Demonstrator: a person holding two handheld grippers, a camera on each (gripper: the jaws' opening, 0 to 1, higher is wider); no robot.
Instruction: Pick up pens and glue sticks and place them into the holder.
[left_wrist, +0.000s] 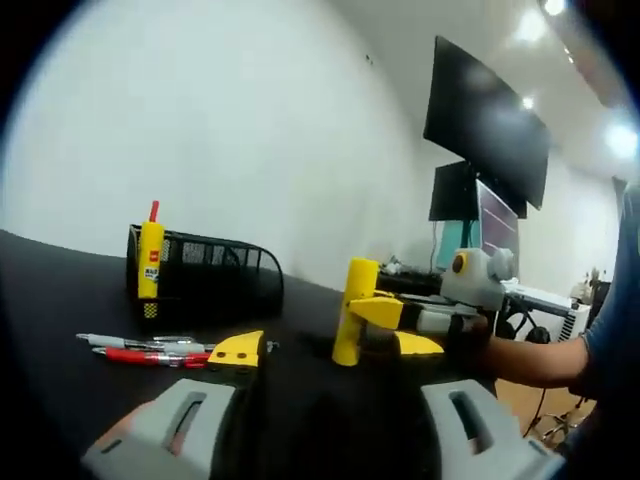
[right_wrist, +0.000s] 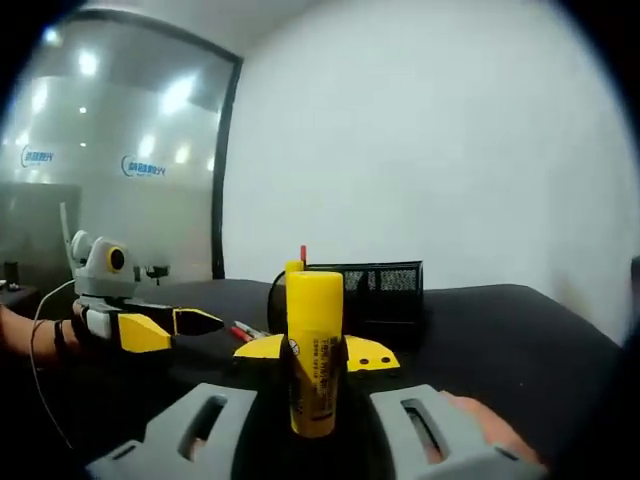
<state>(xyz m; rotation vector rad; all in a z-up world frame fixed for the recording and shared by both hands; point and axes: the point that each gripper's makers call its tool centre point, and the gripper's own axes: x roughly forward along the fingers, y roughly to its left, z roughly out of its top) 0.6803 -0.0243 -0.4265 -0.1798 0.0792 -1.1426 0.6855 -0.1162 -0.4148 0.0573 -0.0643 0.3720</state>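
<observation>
My right gripper (right_wrist: 315, 352) is shut on a yellow glue stick (right_wrist: 314, 350), held upright between its yellow fingertips. From the left gripper view, that glue stick (left_wrist: 354, 310) and the right gripper (left_wrist: 368, 316) hang just above the black table (left_wrist: 60, 300), right of the black mesh holder (left_wrist: 210, 275). A yellow glue stick (left_wrist: 150, 260) and a red-tipped pen stand at the holder's left end. A silver pen (left_wrist: 140, 342) and a red pen (left_wrist: 150, 356) lie on the table in front of it. My left gripper (left_wrist: 328, 348) is open and holds nothing; from the right gripper view, this left gripper (right_wrist: 195, 328) sits left of the holder (right_wrist: 375, 285).
A white wall runs behind the table. Dark monitors (left_wrist: 485, 120) and a desk with equipment stand at the far right, where a person's forearm (left_wrist: 540, 360) reaches in. A glass partition (right_wrist: 110, 150) closes off the far side. The table edge (right_wrist: 590, 350) falls away beyond the holder.
</observation>
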